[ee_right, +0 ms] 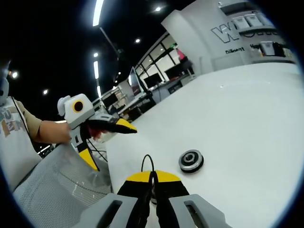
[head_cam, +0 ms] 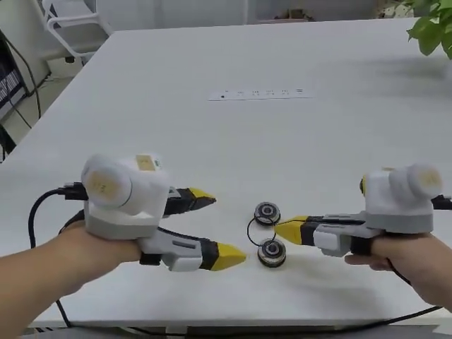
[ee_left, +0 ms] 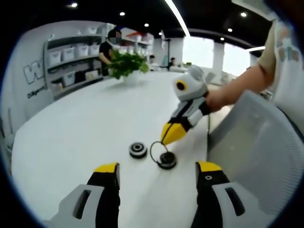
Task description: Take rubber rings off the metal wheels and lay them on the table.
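Note:
Two small metal wheels lie near the table's front edge, a far one (head_cam: pixel 267 212) (ee_left: pixel 138 149) (ee_right: pixel 191 160) and a near one (head_cam: pixel 272 252) (ee_left: pixel 167 161). A thin black rubber ring (head_cam: pixel 249 229) (ee_left: pixel 155 148) (ee_right: pixel 144 163) stands out as a loop beside the near wheel. My right gripper (head_cam: pixel 286 231) (ee_left: pixel 170 134) (ee_right: pixel 153 176) is shut on this ring, its yellow tips between the two wheels. My left gripper (head_cam: pixel 215 226) (ee_left: pixel 157 167) (ee_right: pixel 107 137) hovers open just left of the wheels, holding nothing.
The white table (head_cam: pixel 233 141) stretches far back. A flat strip with markings (head_cam: pixel 258 93) lies mid-table. A green plant (head_cam: pixel 431 28) (ee_left: pixel 126 64) sits at the far right corner, a white chair (head_cam: pixel 67 21) at the far left. A grey mesh chair (ee_left: pixel 256 156) stands by the front edge.

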